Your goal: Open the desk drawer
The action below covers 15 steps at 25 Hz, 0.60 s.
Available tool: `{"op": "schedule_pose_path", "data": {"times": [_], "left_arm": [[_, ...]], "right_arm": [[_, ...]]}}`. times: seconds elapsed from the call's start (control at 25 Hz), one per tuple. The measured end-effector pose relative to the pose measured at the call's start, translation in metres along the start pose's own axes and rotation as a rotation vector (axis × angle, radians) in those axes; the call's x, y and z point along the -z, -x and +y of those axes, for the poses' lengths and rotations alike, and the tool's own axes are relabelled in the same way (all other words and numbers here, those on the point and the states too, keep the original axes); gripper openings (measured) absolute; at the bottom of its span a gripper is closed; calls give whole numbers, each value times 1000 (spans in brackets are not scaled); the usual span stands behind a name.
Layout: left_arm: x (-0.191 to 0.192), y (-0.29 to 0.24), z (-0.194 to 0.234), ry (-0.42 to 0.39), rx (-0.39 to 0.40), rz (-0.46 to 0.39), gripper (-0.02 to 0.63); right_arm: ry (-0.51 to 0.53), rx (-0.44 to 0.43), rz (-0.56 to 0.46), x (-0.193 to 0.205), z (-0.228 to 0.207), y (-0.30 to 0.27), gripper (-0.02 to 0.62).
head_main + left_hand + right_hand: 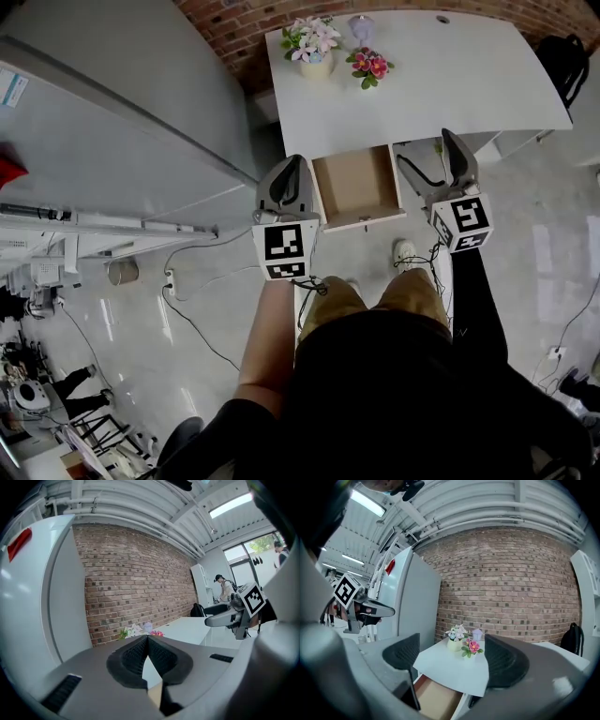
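The shallow, brown-floored drawer [356,187] of the white desk [469,84] stood pulled out toward the person, lying between both tools; the left gripper [284,180] was clenched on nothing; the right gripper [448,161] was spread and empty, and neither looked nearer.

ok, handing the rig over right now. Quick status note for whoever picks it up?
Left gripper: jaws together, nothing between them, in the air just left of the drawer.
Right gripper: jaws wide apart, empty, just right of the drawer and touching nothing.
Drawer: pulled out from the near edge of the white desk. Its inside looks bare.
Desk top: two flower pots near the far corner by the brick wall.
Done: the drawer is open.
Left: nothing obvious for the task. Both grippers are free for whatever comes next.
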<state>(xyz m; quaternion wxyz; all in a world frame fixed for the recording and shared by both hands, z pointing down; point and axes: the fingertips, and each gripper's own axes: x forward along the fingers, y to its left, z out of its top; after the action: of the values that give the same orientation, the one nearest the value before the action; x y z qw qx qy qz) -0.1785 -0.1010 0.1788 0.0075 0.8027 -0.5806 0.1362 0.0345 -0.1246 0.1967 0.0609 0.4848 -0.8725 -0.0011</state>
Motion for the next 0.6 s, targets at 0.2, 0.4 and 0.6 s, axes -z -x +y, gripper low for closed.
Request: {"op": "schedule_pose_path", "data": {"times": [0.2,0.4,0.6], "left_arm": [[-15,27,13,-5,46,-16,6],[-30,51,19,-17,97,-34,6],[-41,65,14,-19,119,-46,6]], "right_arm": [[19,12,-10,-27,33,12,425],[53,-3,18,-40,69,28,425],[87,-28,48,-48,92,47,425]]}}
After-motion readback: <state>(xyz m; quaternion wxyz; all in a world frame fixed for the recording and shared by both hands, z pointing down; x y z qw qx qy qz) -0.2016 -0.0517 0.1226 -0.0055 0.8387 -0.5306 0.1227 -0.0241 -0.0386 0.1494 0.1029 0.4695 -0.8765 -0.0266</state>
